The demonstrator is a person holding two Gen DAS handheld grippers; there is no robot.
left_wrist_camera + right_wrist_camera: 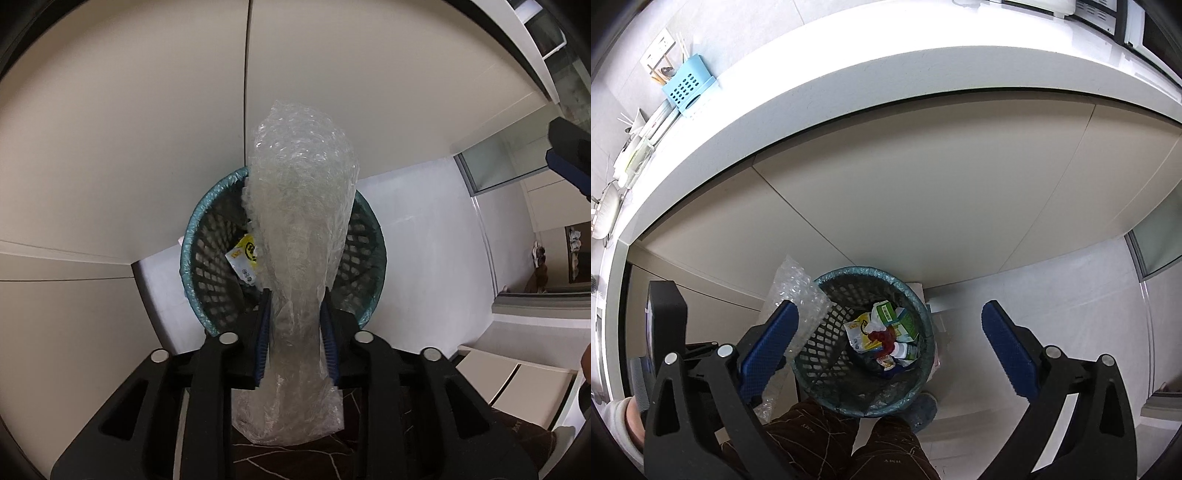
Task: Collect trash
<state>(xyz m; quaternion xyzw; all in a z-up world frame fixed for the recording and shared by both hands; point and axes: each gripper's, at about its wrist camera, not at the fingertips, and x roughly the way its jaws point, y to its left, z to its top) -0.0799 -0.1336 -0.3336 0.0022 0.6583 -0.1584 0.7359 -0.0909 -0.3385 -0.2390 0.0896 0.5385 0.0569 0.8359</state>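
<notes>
A long roll of clear bubble wrap (pixel 303 221) stands between the blue pads of my left gripper (pixel 296 314), which is shut on it. Its upper end hangs over a dark mesh waste bin (pixel 192 236) with a teal liner. A yellow packet (pixel 245 254) lies inside the bin. In the right wrist view, my right gripper (pixel 890 306) hovers open and empty above the bin (pixel 827 277). Inside are a yellow packet (pixel 860 328), a green carton (pixel 905 321) and other scraps. The bubble wrap (pixel 798 291) leans at the bin's left rim.
Beige cabinet doors (pixel 923 184) stand behind the bin under a white counter (pixel 849 74). A blue utensil holder (pixel 689 86) sits at the counter's back. The person's brown-trousered legs (pixel 812 435) and a slipper (pixel 923 410) are close to the bin on pale floor tiles (pixel 1052 295).
</notes>
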